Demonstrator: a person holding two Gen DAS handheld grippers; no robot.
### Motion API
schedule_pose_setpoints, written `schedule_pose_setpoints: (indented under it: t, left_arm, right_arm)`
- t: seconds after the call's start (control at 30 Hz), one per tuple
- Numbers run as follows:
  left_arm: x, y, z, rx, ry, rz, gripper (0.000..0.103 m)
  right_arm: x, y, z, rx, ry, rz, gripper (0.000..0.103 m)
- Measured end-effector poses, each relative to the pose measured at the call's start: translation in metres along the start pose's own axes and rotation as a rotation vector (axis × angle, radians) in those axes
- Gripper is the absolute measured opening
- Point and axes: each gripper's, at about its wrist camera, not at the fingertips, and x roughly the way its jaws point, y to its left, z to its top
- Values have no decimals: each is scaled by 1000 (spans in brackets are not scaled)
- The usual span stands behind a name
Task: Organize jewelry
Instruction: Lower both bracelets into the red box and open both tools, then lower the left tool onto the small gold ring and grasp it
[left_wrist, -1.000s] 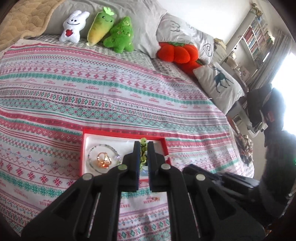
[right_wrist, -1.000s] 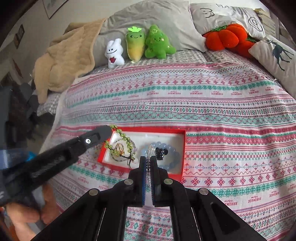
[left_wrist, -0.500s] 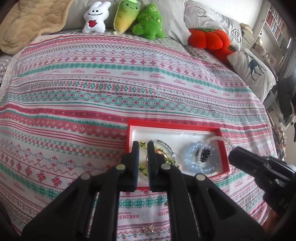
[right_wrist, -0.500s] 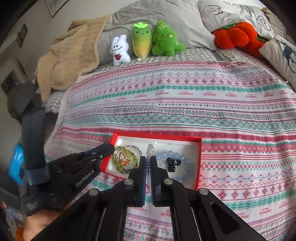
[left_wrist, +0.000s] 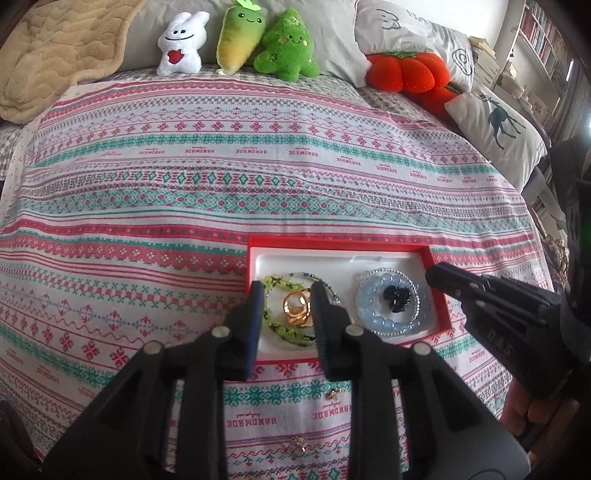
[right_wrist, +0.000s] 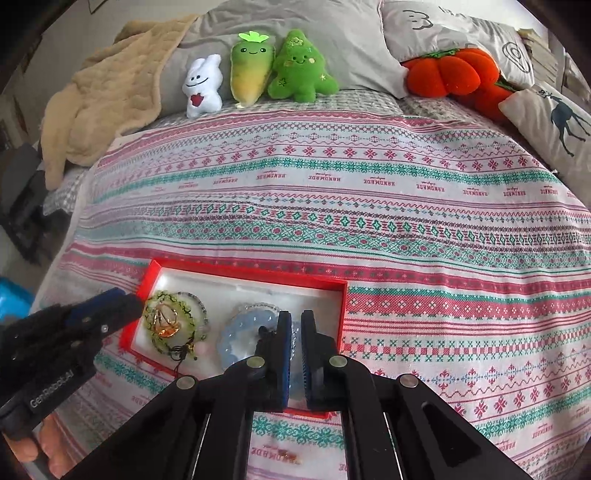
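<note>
Left tongs (left_wrist: 287, 295) just opened, part-wide, green bracelet (left_wrist: 275, 314) dropped loose into red tray (left_wrist: 332, 244) near bed's front edge. Right tongs (right_wrist: 293, 325) nearly shut, empty, over blue bracelet (right_wrist: 236, 339). Earrings (left_wrist: 334, 394) left on bedspread.

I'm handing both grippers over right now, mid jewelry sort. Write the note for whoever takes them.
Left gripper: jaws have just been opening, gripping nothing; the green bracelet lies loose below in the red tray, around the gold rings.
Right gripper: shut, nothing seen between the fingers, above the blue bracelet.
Done: bracelets, rings and a black piece are in the tray.
Left: small gold pieces on the bedspread in front of the tray.
</note>
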Motion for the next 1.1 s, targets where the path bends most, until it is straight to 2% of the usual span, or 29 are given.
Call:
schedule_pose_setpoints:
  t: [0.1,0.17,0.23,0.27,0.3,0.37,0.43,0.6,0.87,1.1]
  left_arm:
    - [-8,-1,-2,25,-4,32,45]
    - [-15,-2,-3,45,-6,58,49]
    - [-22,-2,-5,52,-7,74,58]
    - [-26,0,-6,51,-7,79,60]
    - [-29,1,-6,49,-6,83,65]
    - [-36,3,-10,47,-5,87,71]
    - [-40,4,-14,43,1,88,77]
    - [-43,6,-28,51,44,88,82]
    - [-41,11,-53,53,117,62,83]
    - [-38,14,-76,101,160,62,83]
  right_arm:
    - [-7,-4,-1,20,-3,0,18]
    - [-15,-5,-3,30,-7,18,19]
    - [-23,-4,-4,28,-12,18,24]
    - [-29,-3,-6,24,-17,17,32]
    - [-32,-2,-7,22,-19,17,55]
    - [-41,-1,-12,16,-40,12,67]
    - [-47,2,-17,-8,-40,4,67]
    - [-54,4,-33,-44,-17,-8,69]
    - [-57,-2,-68,-68,45,-18,73]
    - [-57,-16,-91,-55,81,-25,74]
